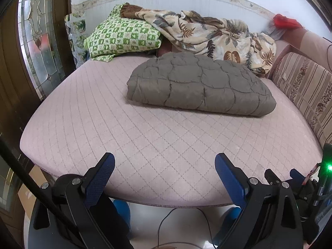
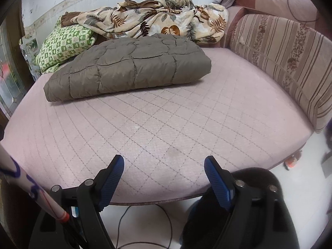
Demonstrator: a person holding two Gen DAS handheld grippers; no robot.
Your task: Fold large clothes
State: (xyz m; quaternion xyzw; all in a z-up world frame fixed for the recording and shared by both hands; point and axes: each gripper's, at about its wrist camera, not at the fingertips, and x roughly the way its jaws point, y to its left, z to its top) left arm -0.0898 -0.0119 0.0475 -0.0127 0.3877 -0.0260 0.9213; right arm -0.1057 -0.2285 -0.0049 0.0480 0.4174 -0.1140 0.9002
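Note:
A grey-brown quilted jacket point(image 1: 199, 83) lies folded into a thick bundle on the pink quilted mattress point(image 1: 145, 137), toward its far side. The right wrist view shows the same jacket point(image 2: 128, 68) on the mattress point(image 2: 166, 128), left of centre. My left gripper point(image 1: 165, 161) hangs open over the mattress's near edge, well short of the jacket, with nothing between its blue pads. My right gripper point(image 2: 164, 164) is open too, empty, at the near edge and apart from the jacket.
A green checked blanket point(image 1: 122, 37) and a leaf-print blanket point(image 1: 209, 33) are heaped against the back wall. A striped sofa cushion point(image 2: 286, 62) lines the right side. A glass door point(image 1: 39, 41) stands left. A black cable point(image 2: 149, 224) lies on the white floor below.

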